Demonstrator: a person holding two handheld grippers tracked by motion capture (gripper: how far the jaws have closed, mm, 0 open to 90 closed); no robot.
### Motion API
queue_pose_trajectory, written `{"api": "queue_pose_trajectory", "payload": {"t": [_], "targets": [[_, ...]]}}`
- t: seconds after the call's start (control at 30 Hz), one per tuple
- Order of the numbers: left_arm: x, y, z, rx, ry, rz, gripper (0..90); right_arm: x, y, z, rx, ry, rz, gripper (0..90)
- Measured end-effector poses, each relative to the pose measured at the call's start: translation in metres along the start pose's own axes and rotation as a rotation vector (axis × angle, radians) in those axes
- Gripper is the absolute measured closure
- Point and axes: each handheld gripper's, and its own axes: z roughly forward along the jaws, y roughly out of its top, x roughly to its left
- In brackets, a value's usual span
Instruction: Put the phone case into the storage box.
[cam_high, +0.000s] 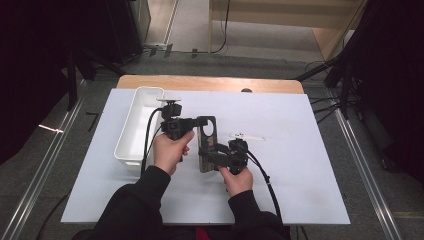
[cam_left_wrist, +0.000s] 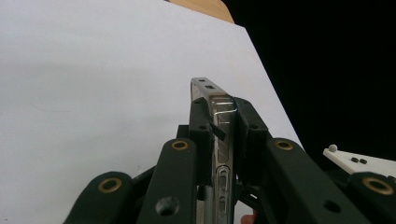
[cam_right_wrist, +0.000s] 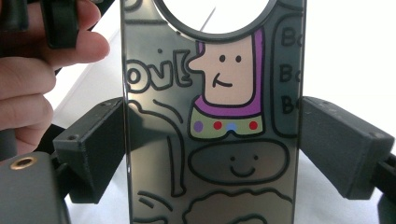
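Note:
A dark see-through phone case (cam_high: 206, 145) printed with cartoon figures is held above the table between both hands. My left gripper (cam_high: 199, 124) is shut on its upper end, pinching front and back. In the left gripper view the case (cam_left_wrist: 219, 140) stands edge-on between the closed pads of my left gripper (cam_left_wrist: 222, 122). My right gripper (cam_high: 212, 154) grips the lower part across its width. In the right gripper view the case (cam_right_wrist: 215, 93) stands upright with its round camera hole at the top, and the pads of my right gripper (cam_right_wrist: 215, 149) press on both long edges.
A white rectangular tray (cam_high: 136, 125) stands at the table's left, beside the left hand. A thin white strip (cam_high: 247, 136) lies on the white table cover (cam_high: 300, 165) just right of the case. Dark stands and cables surround the table.

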Motion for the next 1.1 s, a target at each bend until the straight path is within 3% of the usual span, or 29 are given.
{"api": "queue_pose_trajectory", "payload": {"t": [0.43,0.57,0.67,1.1], "targets": [[-0.004,0.001,-0.003,0.001,-0.018,0.011,79.4,-0.003,0.003,-0.002,0.006,0.044,-0.004,10.4],[-0.005,0.002,-0.003,0.004,-0.02,0.014,79.4,-0.003,0.004,-0.003,0.007,0.036,-0.015,8.3],[-0.007,0.002,-0.003,0.006,-0.018,0.027,79.5,-0.003,0.006,-0.003,0.028,0.029,-0.026,1.2],[-0.013,0.007,-0.01,0.006,-0.014,0.082,79.3,0.001,0.013,-0.012,0.097,0.048,-0.084,1.6]]}}
